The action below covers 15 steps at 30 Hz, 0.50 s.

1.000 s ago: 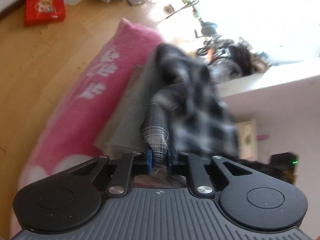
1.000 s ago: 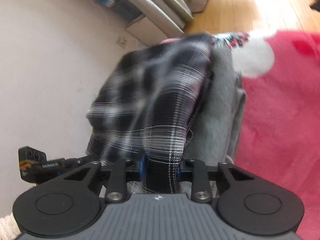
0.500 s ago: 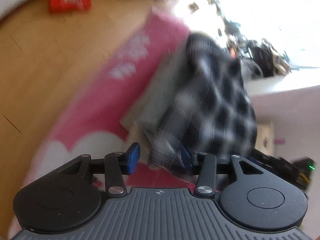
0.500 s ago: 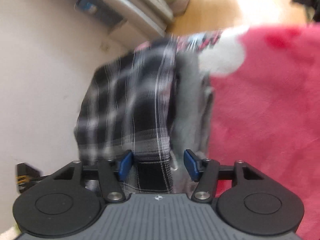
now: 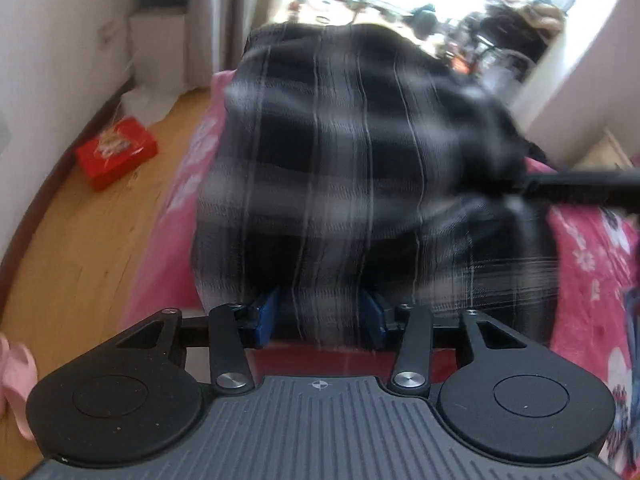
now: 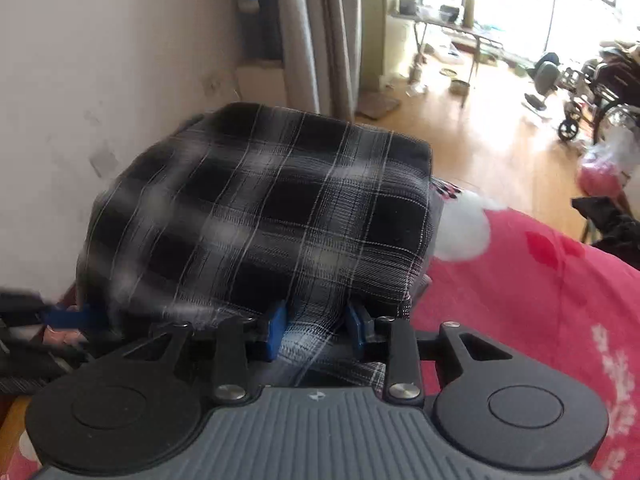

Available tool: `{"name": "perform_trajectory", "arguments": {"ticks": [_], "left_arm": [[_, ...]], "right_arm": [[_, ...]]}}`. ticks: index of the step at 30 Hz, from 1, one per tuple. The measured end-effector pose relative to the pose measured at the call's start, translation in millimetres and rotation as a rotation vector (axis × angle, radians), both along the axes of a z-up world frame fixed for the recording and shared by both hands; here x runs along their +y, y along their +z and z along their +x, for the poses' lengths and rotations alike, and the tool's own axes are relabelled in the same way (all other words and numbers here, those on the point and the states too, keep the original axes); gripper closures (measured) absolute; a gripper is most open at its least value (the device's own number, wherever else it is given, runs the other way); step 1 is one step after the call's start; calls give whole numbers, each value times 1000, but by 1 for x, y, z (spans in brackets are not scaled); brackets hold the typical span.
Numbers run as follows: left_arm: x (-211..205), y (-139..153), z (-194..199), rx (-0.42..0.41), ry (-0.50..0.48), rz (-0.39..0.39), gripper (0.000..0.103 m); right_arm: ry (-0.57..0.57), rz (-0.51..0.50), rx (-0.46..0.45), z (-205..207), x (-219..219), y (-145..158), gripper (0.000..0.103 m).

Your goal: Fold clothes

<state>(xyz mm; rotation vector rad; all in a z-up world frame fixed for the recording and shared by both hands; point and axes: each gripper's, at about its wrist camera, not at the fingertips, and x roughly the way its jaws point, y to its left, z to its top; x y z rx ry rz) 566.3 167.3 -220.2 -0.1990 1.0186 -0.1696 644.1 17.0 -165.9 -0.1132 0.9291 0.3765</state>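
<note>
A black-and-white plaid garment (image 5: 340, 168) lies bunched in a thick fold on a pink blanket (image 5: 168, 248). My left gripper (image 5: 319, 318) sits at its near edge. Its blue pads stand apart on either side of the cloth and do not pinch it. In the right wrist view the same plaid garment (image 6: 272, 216) rests by the white wall. My right gripper (image 6: 316, 330) is closing, with a gathered fold of the plaid drawn in between its pads. One blue finger of the left gripper (image 6: 68, 318) shows at the far left. The pink blanket (image 6: 540, 288) spreads to the right.
A red box (image 5: 116, 152) lies on the wooden floor to the left, and a pink slipper (image 5: 16, 380) is at the frame edge. Grey curtains (image 6: 320, 40) hang behind the garment. A wheelchair (image 6: 592, 108) and a cluttered table (image 6: 452, 28) stand farther off.
Both grippers have swung and rolled round to level. The left let go of the plaid edge and stands open; the right opened, then narrowed on the cloth. The plaid now lies flatter.
</note>
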Motion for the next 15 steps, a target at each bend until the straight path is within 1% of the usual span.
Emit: {"name": "perform_trajectory", "arguments": {"ticks": [1,3,4,6,7,10,11,14,15], "left_arm": [[0,-3,-2,9,18,-3,55],[5,-5,-1,26,47,-35,52],[9,-6,0,35,59,-53,51],[14,-12,3,57,82,-66,44],[17,-14,4,68,94,-73,44],[21,-20,2,90,118,-89,43],[20,-21,-2,94,121,-91,43],[16,-23,-1,94,106,-65,44],[14,-25,-1,105,98,-47,44]], "right_arm": [[17,9,-34,1,5,13,68],[73,18,-130,2,19,39,67],[110,36,-146,8,29,47,66],[195,92,-134,26,56,55,66],[249,102,-120,36,74,54,66],[373,24,-88,65,122,26,69],[364,22,-74,79,129,16,69],[231,75,-26,126,138,-11,71],[169,107,-9,141,136,-17,71]]}}
